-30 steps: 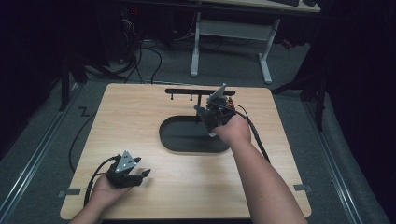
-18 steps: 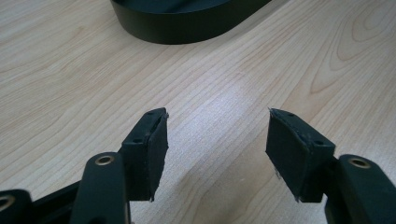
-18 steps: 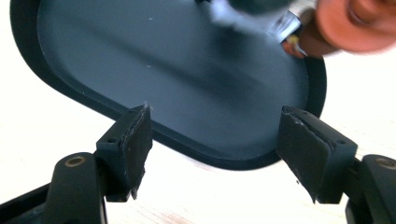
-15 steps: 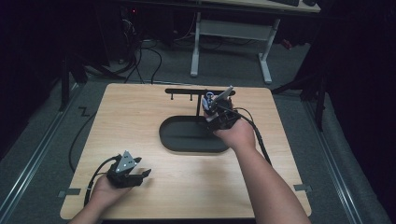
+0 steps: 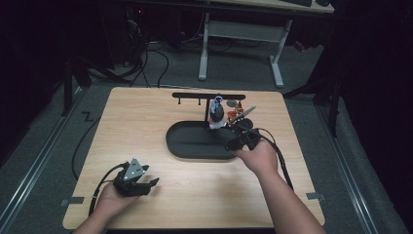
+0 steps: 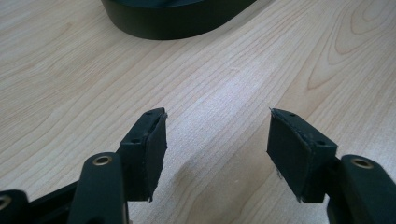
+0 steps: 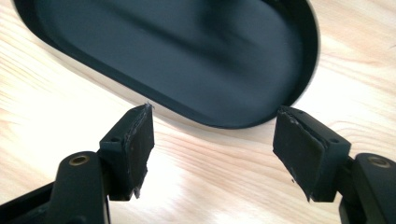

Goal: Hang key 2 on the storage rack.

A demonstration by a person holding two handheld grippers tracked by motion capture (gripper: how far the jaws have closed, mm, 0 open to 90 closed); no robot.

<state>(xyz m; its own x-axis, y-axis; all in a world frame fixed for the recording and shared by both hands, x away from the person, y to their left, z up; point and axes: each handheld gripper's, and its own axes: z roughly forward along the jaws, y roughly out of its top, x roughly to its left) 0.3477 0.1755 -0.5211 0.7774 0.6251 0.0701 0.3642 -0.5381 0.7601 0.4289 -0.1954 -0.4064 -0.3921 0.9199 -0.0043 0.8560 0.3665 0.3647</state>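
Note:
A black oval tray (image 5: 195, 144) lies mid-table, with a black T-shaped hook stand (image 5: 207, 96) rising from its far side. A small dark blue and white figure (image 5: 216, 112) hangs by the stand's post, and small orange-red items (image 5: 238, 105) sit just to its right. My right gripper (image 5: 230, 145) hovers over the tray's right end (image 7: 299, 70). It stands open (image 7: 212, 140); its jaws have just been closing a little, with nothing between them. My left gripper (image 5: 146, 185) rests open near the front left edge, over bare wood (image 6: 217, 140) with the tray (image 6: 177, 18) ahead.
The wooden table top (image 5: 146, 122) has bare surface to the left of the tray and along the front. A cable (image 5: 280, 161) trails from the right gripper, another (image 5: 100, 187) from the left. A white desk frame (image 5: 243, 34) stands on the floor beyond.
My right gripper has drawn back from the hook stand toward the tray's near right end, uncovering the small figure by the post. The left gripper has stayed put.

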